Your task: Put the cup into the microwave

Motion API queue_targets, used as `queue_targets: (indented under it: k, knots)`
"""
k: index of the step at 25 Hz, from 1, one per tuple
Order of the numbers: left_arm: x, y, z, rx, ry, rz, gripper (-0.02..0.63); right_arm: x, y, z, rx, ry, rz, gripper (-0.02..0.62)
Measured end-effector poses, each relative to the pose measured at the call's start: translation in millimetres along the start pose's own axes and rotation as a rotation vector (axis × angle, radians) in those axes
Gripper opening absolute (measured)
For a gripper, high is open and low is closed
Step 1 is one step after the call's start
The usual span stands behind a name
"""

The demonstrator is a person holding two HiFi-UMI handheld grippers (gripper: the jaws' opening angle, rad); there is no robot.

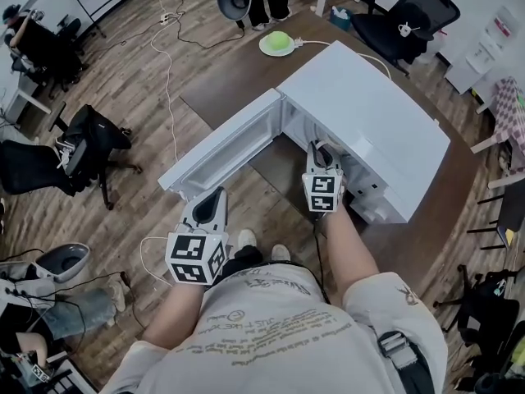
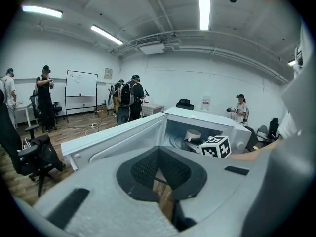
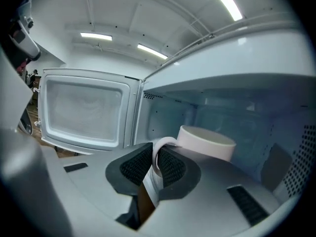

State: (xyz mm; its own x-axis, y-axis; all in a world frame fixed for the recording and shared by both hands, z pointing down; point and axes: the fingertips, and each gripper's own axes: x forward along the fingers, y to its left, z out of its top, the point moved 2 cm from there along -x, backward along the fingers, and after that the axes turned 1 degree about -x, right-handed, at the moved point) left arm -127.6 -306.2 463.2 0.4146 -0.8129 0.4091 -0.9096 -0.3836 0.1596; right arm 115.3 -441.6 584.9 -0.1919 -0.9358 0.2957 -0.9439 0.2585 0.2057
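The white microwave (image 1: 369,113) stands on a brown table with its door (image 1: 221,150) swung open to the left. My right gripper (image 1: 321,153) reaches into the cavity. In the right gripper view it (image 3: 154,164) is shut on the looped handle (image 3: 159,149) of a white cup (image 3: 205,143), which hangs upright just beyond the pads inside the oven. The left gripper view also shows the cup (image 2: 192,135) inside the opening, behind the right gripper's marker cube (image 2: 216,146). My left gripper (image 1: 210,197) is near the door's outer end, pads (image 2: 143,168) together on nothing.
A green object on a white plate (image 1: 277,42) sits at the table's (image 1: 238,80) far edge. Black office chairs (image 1: 90,146) and a cable (image 1: 168,64) are on the wooden floor at left. Several people (image 2: 129,98) stand in the room.
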Motion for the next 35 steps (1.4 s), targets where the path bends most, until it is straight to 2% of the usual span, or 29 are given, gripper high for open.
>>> queue_targets:
  k: [7, 15, 20, 25, 29, 35]
  knots:
    - [5.2, 0.0, -3.2, -0.016, 0.013, 0.013, 0.014, 13.2, -14.0, -13.3, 0.05, 0.031, -0.048, 0.047]
    - [12.5, -1.5, -4.3, -0.015, 0.023, 0.013, 0.014, 13.2, -15.3, -29.0, 0.016, 0.057, -0.082, 0.048]
    - [18.5, -4.1, -3.1, -0.01, 0.028, 0.001, 0.014, 7.6, -12.2, -37.8, 0.029, 0.092, -0.079, 0.117]
    - [26.2, -7.6, 0.0, -0.008, 0.024, -0.025, 0.014, -17.0, -14.4, -36.2, 0.048, 0.095, -0.163, 0.12]
    - [32.6, -11.6, 4.2, -0.005, 0.013, -0.051, 0.014, -39.7, 4.2, -28.7, 0.1, 0.084, -0.12, 0.044]
    - [47.7, -22.5, 13.6, -0.005, -0.009, -0.108, 0.014, -63.7, 25.4, -0.1, 0.143, 0.042, -0.04, 0.032]
